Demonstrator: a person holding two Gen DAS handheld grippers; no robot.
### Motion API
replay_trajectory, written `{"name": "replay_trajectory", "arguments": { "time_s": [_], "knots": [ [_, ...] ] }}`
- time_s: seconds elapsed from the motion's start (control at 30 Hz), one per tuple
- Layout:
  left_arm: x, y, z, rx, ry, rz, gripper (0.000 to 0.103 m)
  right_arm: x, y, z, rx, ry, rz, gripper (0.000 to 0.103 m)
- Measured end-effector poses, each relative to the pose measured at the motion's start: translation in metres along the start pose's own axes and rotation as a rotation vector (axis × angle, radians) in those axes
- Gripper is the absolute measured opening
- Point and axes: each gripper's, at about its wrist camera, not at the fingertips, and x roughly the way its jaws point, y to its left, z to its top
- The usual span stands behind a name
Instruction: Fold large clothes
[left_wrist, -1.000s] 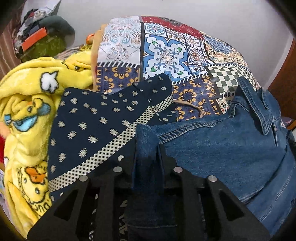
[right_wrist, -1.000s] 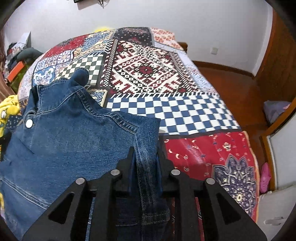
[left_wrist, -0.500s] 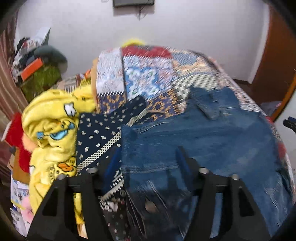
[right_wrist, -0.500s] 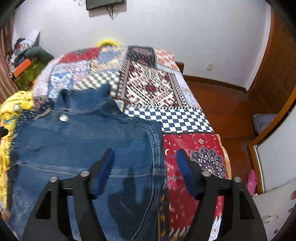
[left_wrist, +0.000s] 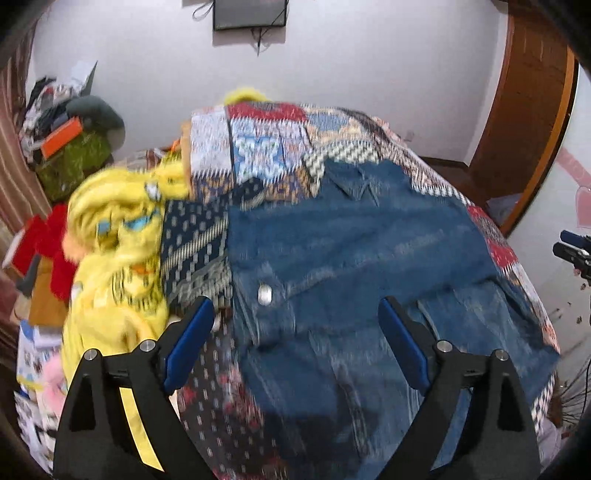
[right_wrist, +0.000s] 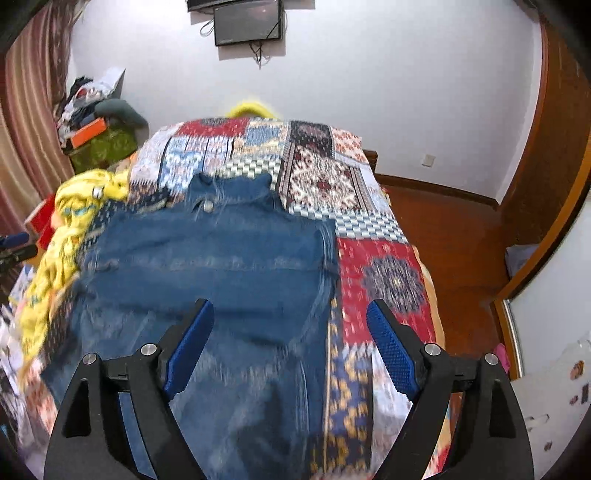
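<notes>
A blue denim jacket (left_wrist: 362, 258) lies spread on the patchwork bedspread (left_wrist: 266, 147), collar toward the far wall; it also shows in the right wrist view (right_wrist: 221, 266). My left gripper (left_wrist: 295, 343) is open and empty, raised above the jacket's near left part. My right gripper (right_wrist: 290, 343) is open and empty, raised above the jacket's near right edge. Both views are motion-blurred.
A navy patterned cloth (left_wrist: 195, 236) and a yellow cartoon blanket (left_wrist: 114, 229) lie left of the jacket. A pile of clutter (left_wrist: 70, 140) stands at the far left by a striped curtain. A wooden floor (right_wrist: 454, 236) and wooden door (right_wrist: 546, 129) are right of the bed.
Both grippers let go of the denim jacket, opened wide and pulled back and up. The jacket now lies flat on the bed.
</notes>
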Motion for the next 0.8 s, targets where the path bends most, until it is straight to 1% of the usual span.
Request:
{"name": "replay_trajectory", "arguments": {
  "time_s": [0.07,0.17,0.27,0.37,0.4,0.5,0.6,0.67,0.73,0.77,0.8],
  "knots": [
    [0.001,0.006,-0.023,-0.033,0.041,-0.014,0.090,-0.002,-0.002,-0.015,-0.006,0.022,-0.024,0.082],
    [0.009,0.015,-0.057,-0.091,0.111,-0.034,0.090,0.001,-0.009,-0.041,0.035,0.069,-0.034,0.082],
    [0.021,0.025,-0.090,-0.168,0.186,-0.057,0.090,0.008,-0.020,-0.067,0.103,0.138,-0.019,0.082],
    [0.031,0.031,-0.121,-0.254,0.265,-0.098,0.090,0.022,-0.031,-0.093,0.170,0.220,0.001,0.082],
    [0.034,0.032,-0.131,-0.278,0.287,-0.118,0.090,0.020,-0.032,-0.102,0.186,0.231,0.006,0.082],
    [0.040,0.030,-0.150,-0.339,0.321,-0.176,0.090,0.029,-0.039,-0.122,0.253,0.294,0.036,0.082],
    [0.047,0.024,-0.161,-0.383,0.346,-0.236,0.090,0.027,-0.043,-0.132,0.300,0.298,0.064,0.082],
    [0.052,0.019,-0.166,-0.407,0.362,-0.280,0.089,0.029,-0.045,-0.133,0.327,0.297,0.099,0.082],
    [0.055,0.015,-0.169,-0.421,0.366,-0.305,0.088,0.030,-0.042,-0.134,0.339,0.307,0.139,0.082],
    [0.055,0.013,-0.170,-0.421,0.358,-0.307,0.086,0.032,-0.041,-0.133,0.339,0.311,0.152,0.082],
    [0.054,0.009,-0.170,-0.410,0.347,-0.310,0.081,0.033,-0.038,-0.133,0.331,0.311,0.154,0.081]
  ]
}}
